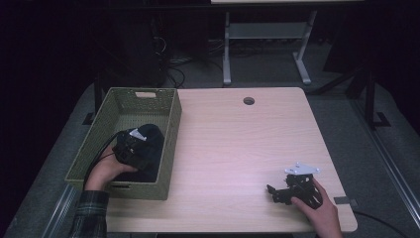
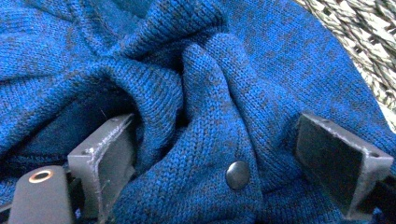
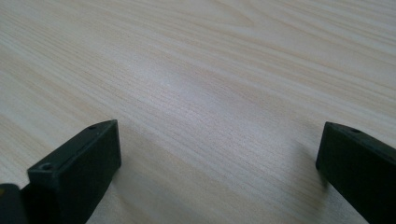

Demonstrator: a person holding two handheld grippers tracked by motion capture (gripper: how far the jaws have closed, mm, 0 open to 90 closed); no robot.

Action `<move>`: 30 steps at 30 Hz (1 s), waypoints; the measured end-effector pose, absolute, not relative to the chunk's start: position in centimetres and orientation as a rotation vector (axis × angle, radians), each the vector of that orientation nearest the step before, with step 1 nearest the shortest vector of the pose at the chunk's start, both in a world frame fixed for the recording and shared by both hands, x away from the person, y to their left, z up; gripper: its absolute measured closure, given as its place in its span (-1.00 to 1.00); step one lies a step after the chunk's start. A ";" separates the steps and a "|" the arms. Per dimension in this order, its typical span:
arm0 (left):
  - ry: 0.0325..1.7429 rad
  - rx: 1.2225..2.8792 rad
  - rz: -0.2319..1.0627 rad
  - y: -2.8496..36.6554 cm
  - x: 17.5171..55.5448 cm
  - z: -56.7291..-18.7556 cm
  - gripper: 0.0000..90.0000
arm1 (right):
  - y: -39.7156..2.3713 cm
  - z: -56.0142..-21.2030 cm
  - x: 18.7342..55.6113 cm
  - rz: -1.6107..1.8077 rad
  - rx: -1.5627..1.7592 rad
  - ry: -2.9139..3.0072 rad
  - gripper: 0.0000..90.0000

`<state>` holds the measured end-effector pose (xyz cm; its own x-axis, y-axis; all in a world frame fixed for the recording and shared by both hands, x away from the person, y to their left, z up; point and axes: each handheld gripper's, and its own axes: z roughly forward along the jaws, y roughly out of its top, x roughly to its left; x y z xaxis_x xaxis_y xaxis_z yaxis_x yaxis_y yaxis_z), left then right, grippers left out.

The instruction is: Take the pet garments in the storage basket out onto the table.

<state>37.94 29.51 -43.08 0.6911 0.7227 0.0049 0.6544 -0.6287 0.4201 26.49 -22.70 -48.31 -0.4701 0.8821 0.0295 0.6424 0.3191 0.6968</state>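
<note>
The blue sweater lay bunched up in the green basket on the left side of the table. The left gripper was pushed down into it, its jaws wide apart with a thick fold between them, not squeezing yet. The right gripper sat low over bare wood, jaws wide apart, holding nothing. The sweater looked soft, floppy and light, so I think a fat fold near the button was the best place to pinch

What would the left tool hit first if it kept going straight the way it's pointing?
The blue knitted garment in the basket: folds already bulge between the left tool's open jaws, probably touching.
</note>
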 end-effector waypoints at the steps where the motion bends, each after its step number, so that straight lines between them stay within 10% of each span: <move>1: 1.074 2.523 0.236 29.5 38.0 -43.1 -0.71 | -22.7 -48.3 26.5 0.930 1.360 2.234 -1.00; 4: 1.090 2.547 0.220 29.3 38.0 -43.1 -0.64 | -22.7 -48.3 26.5 0.930 1.359 2.234 -1.00; 11: 1.129 2.528 0.160 29.7 38.0 -42.6 0.21 | -22.7 -48.3 26.5 0.930 1.360 2.234 -1.00; 30: 1.150 2.270 0.190 31.8 37.8 -39.7 0.46 | -22.7 -48.3 26.5 0.931 1.360 2.234 -1.00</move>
